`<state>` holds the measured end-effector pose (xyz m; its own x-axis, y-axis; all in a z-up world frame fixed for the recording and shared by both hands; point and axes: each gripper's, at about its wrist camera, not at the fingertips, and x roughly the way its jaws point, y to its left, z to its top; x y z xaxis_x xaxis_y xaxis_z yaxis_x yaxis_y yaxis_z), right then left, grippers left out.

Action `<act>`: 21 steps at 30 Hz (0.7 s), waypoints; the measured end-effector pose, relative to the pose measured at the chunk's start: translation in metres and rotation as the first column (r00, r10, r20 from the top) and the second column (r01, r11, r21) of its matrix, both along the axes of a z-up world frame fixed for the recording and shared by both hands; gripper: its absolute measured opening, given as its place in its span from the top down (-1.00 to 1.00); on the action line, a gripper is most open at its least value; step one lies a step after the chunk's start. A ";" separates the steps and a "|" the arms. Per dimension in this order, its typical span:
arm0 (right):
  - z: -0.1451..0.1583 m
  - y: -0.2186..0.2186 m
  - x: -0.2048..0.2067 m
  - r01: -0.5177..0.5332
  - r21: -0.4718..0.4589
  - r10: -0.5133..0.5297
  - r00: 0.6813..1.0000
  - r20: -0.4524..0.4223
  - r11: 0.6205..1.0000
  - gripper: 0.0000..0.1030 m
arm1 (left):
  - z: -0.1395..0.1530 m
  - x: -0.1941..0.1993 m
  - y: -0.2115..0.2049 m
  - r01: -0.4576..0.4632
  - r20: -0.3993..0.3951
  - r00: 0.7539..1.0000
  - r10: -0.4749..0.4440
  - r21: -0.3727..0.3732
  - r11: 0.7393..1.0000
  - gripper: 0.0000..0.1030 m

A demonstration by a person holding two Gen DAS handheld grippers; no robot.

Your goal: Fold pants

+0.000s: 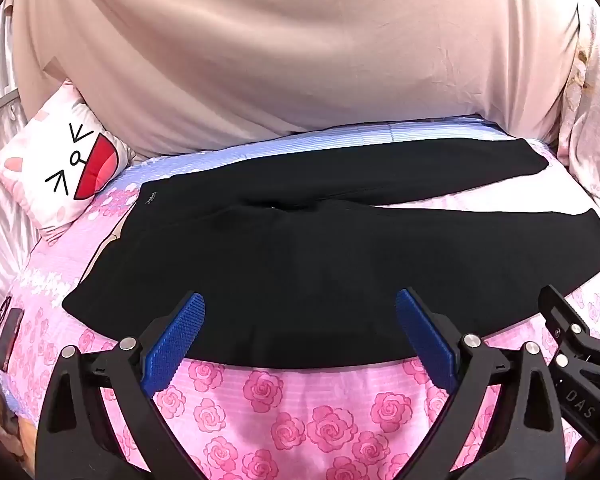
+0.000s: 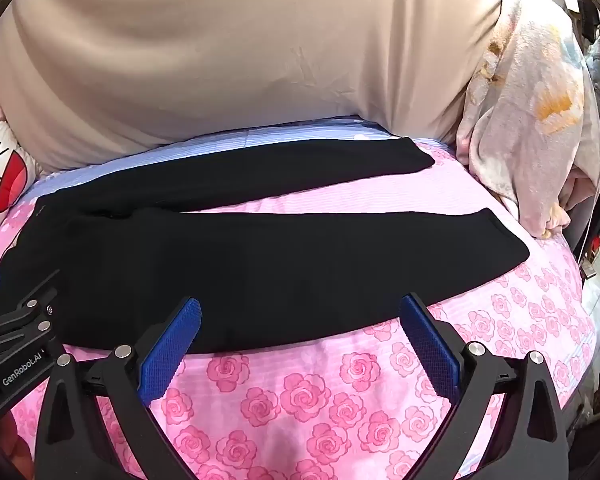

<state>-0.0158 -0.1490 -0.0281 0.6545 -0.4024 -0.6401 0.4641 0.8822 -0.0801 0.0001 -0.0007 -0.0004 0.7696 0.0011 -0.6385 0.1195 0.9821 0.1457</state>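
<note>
Black pants [image 1: 300, 248] lie flat on a pink rose-print bed sheet [image 1: 284, 408], waistband to the left and both legs stretched to the right, spread in a narrow V. In the right wrist view the pants [image 2: 260, 256] show their two leg ends at the right. My left gripper [image 1: 300, 312] hovers open over the near edge of the pants, by the seat and thigh, nothing between its blue pads [image 1: 176, 344]. My right gripper [image 2: 300, 316] is open too, above the near leg's edge, empty. Each gripper shows at the other view's side edge.
A white cartoon-face pillow [image 1: 60, 168] rests at the far left. A beige cloth [image 1: 284, 56] hangs behind the bed. A crumpled pale blanket [image 2: 532, 120] is piled at the far right. A dark phone-like object [image 1: 8, 340] lies near the sheet's left edge.
</note>
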 end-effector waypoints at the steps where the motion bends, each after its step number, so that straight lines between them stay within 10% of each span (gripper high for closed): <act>1: 0.001 0.001 0.001 -0.001 0.001 0.001 1.000 0.001 1.000 -0.89 | 0.000 0.000 -0.001 -0.001 0.000 1.000 0.001 0.004 1.000 -0.83; 21: 0.002 0.009 0.001 -0.042 -0.017 0.042 0.999 0.010 0.999 -0.89 | -0.005 0.002 0.005 -0.006 0.004 1.000 0.006 0.002 1.000 -0.83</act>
